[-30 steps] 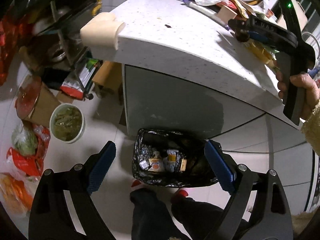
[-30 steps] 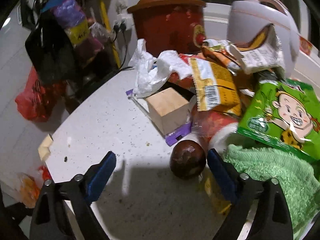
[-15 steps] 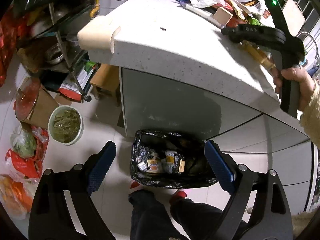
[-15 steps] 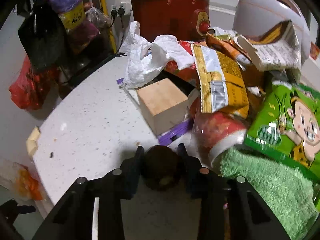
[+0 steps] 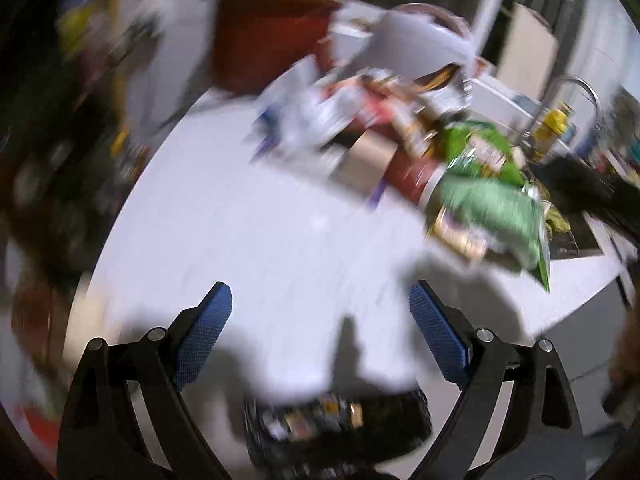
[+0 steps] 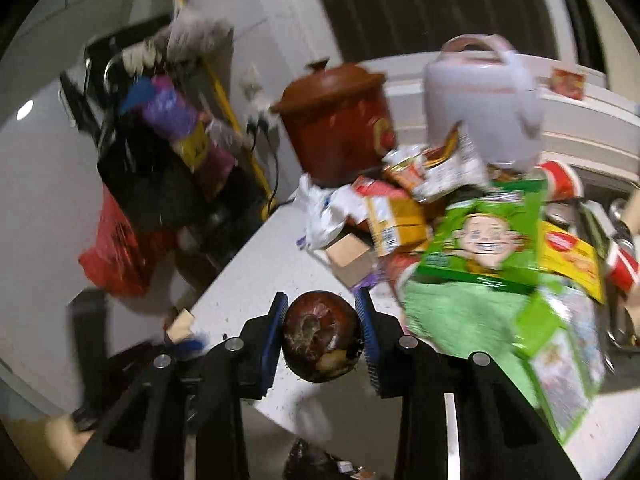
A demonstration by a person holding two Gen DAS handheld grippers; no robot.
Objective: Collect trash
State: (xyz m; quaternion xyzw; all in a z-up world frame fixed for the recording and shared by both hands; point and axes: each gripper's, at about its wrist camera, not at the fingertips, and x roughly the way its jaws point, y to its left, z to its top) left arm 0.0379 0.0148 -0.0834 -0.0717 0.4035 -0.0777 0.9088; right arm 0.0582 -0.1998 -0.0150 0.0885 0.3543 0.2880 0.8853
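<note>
Gripping rotten fruit (image 6: 320, 336), right claw (image 6: 322, 334).

1. Bench (image 6: 256, 280): white speckled stone look, smooth, slight sheen.
2. Round dark fruit (image 6: 320, 334): glossy brown-red skin w/ a rough scuffed patch.
3. Right gripper (image 6: 322, 330): matt black plastic, blue textured pads.
4. Green snack bag (image 6: 486, 248): shiny printed foil.
5. Green towel (image 6: 452, 312): fuzzy cloth.
6. Wooden block (image 6: 348, 256): bare, matt.
7. Red-brown cooker pot (image 6: 340, 120): glossy glaze.
</note>
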